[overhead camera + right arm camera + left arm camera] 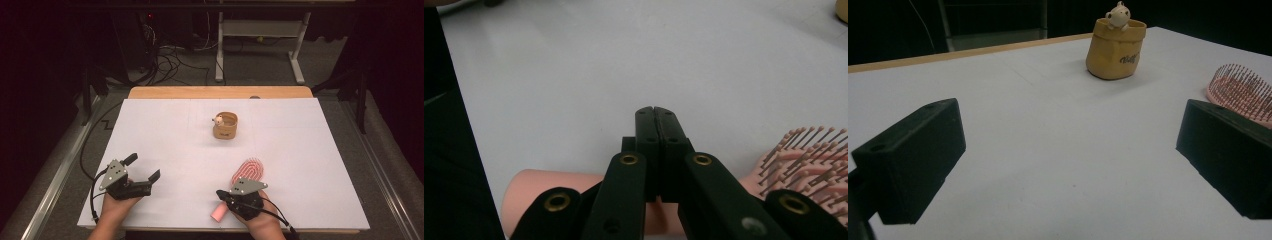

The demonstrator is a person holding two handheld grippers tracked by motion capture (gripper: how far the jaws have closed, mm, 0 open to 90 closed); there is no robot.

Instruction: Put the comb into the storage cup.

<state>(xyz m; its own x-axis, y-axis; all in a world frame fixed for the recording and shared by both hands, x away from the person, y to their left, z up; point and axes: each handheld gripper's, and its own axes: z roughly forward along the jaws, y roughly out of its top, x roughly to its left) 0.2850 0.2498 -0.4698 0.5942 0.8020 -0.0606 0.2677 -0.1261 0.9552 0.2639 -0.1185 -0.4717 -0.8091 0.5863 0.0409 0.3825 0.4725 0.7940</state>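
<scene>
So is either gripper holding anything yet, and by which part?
Nothing is held. The right gripper is shut empty above the pink hairbrush handle; the left gripper stands open.

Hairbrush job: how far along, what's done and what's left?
Early stage. Done: nothing moved; the pink hairbrush lies flat on the table, bristles up, and the yellow cup stands apart, farther back. In hand: the right gripper sits over the brush handle, jaws shut together above it, not gripping. The left gripper waits open on the left. Left: likely grasp and lift the brush, perhaps toward the cup.
</scene>
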